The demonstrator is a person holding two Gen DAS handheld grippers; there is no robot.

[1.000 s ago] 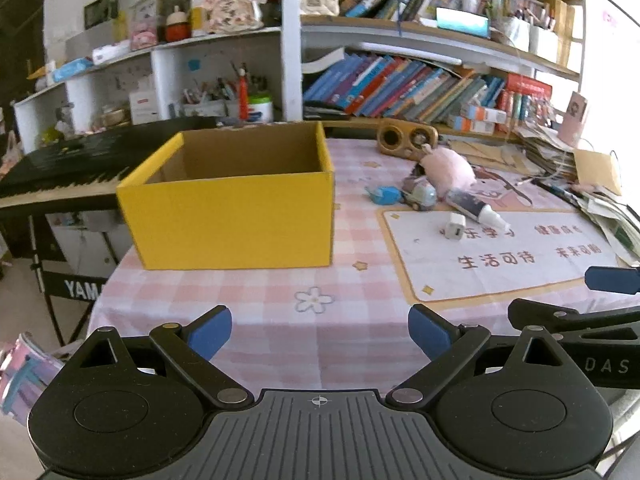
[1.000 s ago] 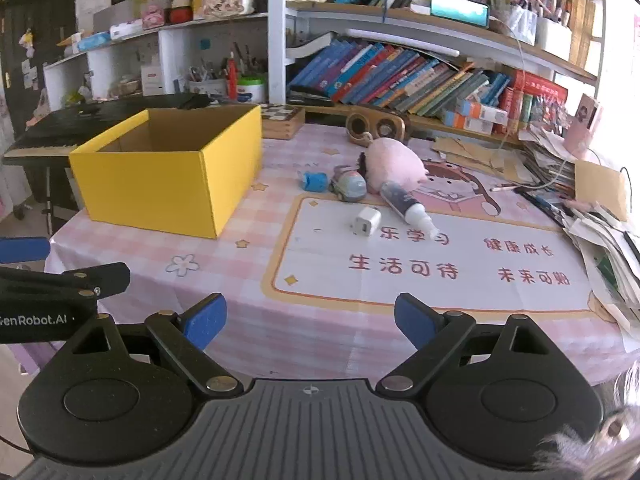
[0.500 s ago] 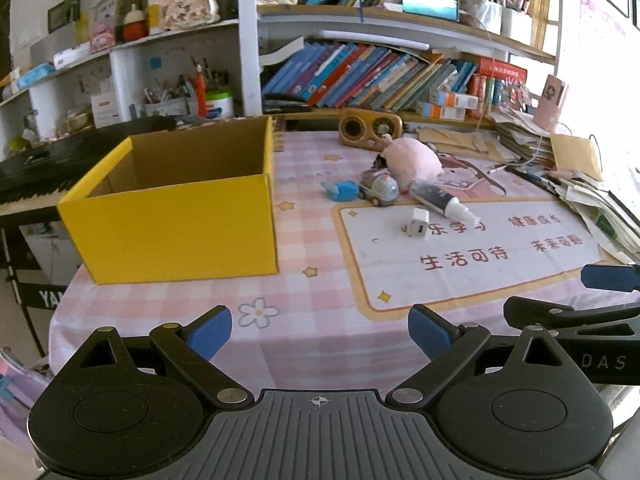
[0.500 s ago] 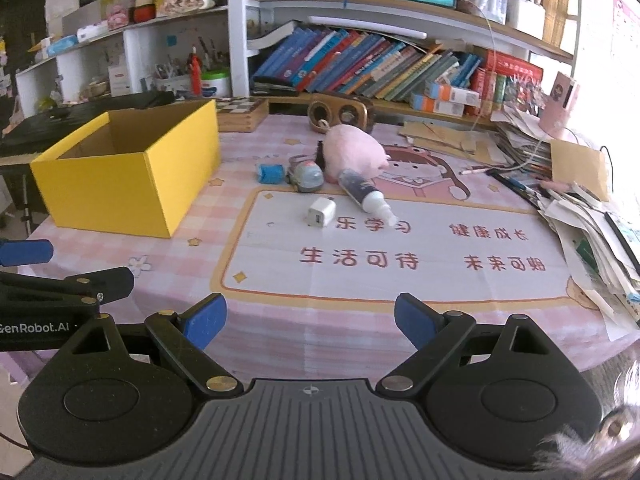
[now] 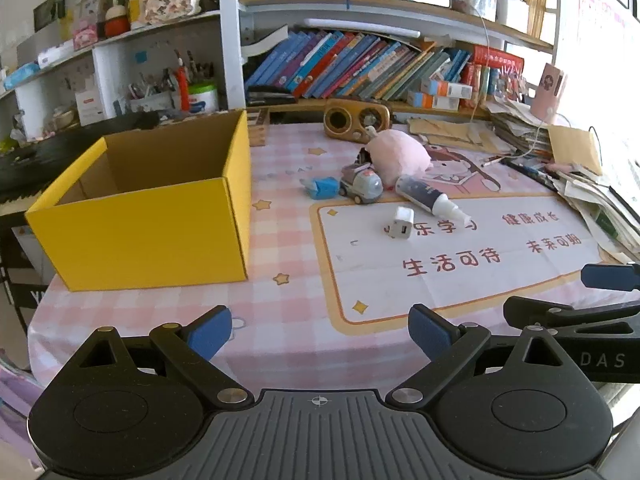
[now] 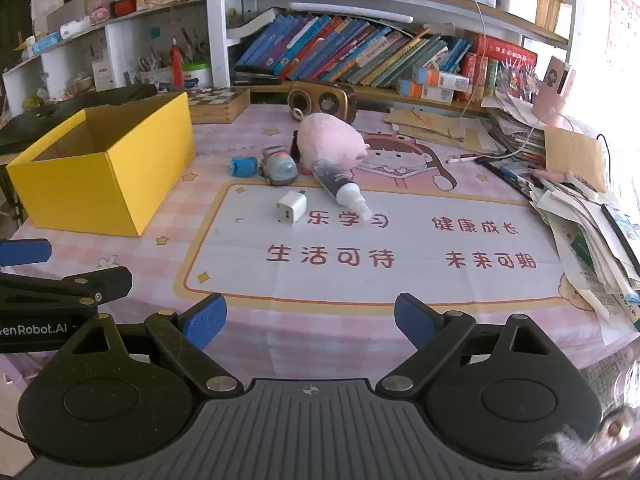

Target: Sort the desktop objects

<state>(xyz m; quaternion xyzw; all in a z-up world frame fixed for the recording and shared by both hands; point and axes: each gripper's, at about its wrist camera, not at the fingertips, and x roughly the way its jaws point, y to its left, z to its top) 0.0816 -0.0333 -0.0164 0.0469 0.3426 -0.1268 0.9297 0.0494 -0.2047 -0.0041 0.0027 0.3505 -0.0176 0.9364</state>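
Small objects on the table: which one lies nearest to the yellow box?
The blue eraser; the toy car, plug, bottle and pink plush lie farther right.

Both tools — left tool (image 5: pixel 320 330), right tool (image 6: pixel 310 320) — have drawn closer to the toy cluster, swinging rightward.

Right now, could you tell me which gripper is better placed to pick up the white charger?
Probably the right gripper: the white charger lies nearly straight ahead of its open jaws. For the left gripper, also open and empty, the charger sits off to the right, while the yellow box is nearer that side.
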